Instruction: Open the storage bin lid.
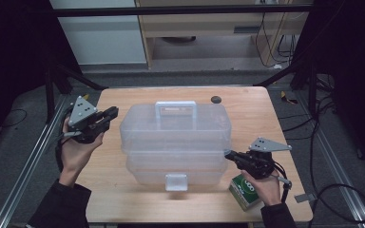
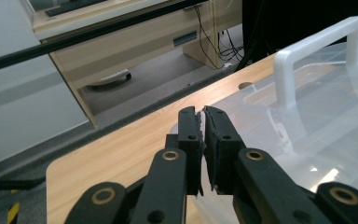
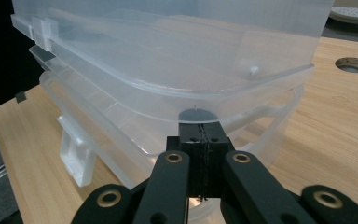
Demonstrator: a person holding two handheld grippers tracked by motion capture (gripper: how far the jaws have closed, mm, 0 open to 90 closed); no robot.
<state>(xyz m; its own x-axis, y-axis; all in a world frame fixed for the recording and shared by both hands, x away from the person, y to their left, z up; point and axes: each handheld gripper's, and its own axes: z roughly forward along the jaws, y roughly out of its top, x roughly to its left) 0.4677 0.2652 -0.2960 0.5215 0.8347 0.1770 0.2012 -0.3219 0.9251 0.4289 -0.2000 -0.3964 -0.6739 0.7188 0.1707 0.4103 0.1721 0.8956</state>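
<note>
— Box (image 1: 173, 137) of clear plastic sits mid-desk (image 1: 123, 199), white handle (image 1: 175, 108) on the far side, latch near.
— And the fingers?
— Left gripper (image 1: 110, 113) beside its far-left corner, nearly clenched, holding nothing. Right gripper (image 1: 230, 155) clenched, tips at the box's near-right edge.

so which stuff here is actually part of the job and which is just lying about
In the job:
- clear plastic box with white handle
- left gripper, jaws nearly shut, empty, beside the box
- right gripper, shut, tips at the box's edge

Lying about:
- green carton under the right hand
- table
</note>
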